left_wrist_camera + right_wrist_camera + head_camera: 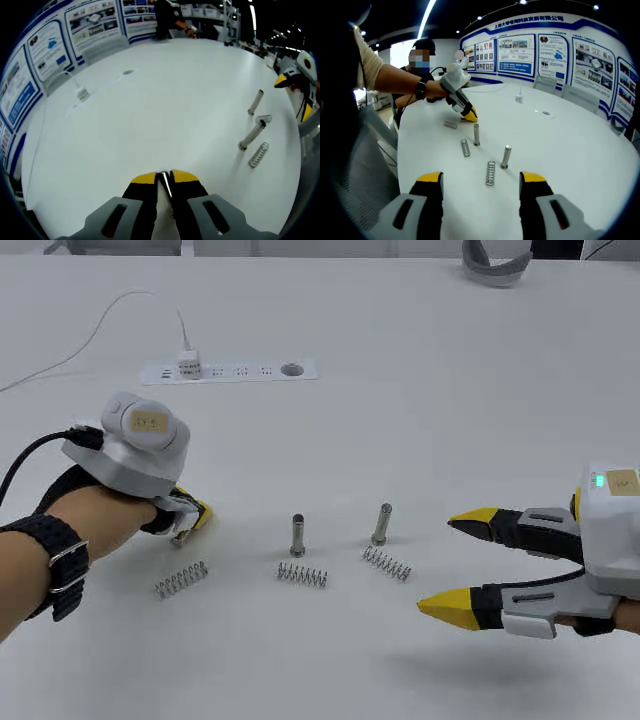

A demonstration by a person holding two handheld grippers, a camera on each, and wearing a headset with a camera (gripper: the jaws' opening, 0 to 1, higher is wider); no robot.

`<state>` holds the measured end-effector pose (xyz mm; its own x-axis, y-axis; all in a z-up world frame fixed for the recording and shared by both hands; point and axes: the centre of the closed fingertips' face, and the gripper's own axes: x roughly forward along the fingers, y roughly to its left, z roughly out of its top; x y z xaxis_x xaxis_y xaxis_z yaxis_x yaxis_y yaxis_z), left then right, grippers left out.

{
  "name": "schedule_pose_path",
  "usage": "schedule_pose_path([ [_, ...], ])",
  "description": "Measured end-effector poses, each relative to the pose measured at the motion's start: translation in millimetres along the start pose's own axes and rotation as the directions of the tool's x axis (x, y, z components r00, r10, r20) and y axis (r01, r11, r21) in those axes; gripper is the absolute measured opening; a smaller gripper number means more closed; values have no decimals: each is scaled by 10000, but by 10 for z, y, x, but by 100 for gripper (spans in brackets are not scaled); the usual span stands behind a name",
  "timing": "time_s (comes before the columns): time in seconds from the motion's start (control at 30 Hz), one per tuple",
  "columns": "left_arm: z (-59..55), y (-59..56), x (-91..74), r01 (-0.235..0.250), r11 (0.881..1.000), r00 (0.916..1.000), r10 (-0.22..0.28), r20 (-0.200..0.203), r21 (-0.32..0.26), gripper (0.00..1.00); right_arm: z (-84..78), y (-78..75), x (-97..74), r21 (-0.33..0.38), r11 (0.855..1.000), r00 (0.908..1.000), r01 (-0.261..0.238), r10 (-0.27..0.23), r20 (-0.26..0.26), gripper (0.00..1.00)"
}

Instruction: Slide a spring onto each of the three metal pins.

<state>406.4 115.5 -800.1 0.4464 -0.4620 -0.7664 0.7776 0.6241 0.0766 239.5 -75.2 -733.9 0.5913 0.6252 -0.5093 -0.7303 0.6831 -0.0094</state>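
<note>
Left claw pinching a pin, right claw spread wide. Light, squashy, likely to roll: take nearest spring gently mid-coil.

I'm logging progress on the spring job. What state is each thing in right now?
Left gripper: shut on a thin metal piece, probably the third pin.
Right gripper: open, empty.
Middle pin: upright, bare.
Pin nearer the right gripper: upright, bare.
Three springs: lying flat, none on a pin.
</note>
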Motion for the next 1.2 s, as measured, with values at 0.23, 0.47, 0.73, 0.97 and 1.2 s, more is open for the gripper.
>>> schedule_pose_path([
  [0.23, -4, -5, -6, 15, 10000, 9998, -13, -196, 84, 8, 15, 14, 7, -22, 10000, 10000, -25, 25, 2, 63],
  [0.47, -9, -16, -13, -30, 9999, 9995, 35, -317, 157, 8, 19, 15, 7, -24, 10000, 10000, -17, 17, 19, 62],
  [0.73, -11, -15, -16, -29, 9997, 9998, 25, -174, -225, 7, 64, 3, -4, -143, 9999, 9999, 51, -50, 120, 62],
  [0.97, 49, -46, -87, 98, 9991, 9999, -93, 107, -419, 6, 70, 7, -5, -177, 9998, 9999, 65, -63, 143, 62],
  [1.2, 104, -80, -169, 152, 9988, 9992, -135, 369, -468, 7, 79, 13, -11, -204, 9997, 9998, 93, -90, 157, 62],
])
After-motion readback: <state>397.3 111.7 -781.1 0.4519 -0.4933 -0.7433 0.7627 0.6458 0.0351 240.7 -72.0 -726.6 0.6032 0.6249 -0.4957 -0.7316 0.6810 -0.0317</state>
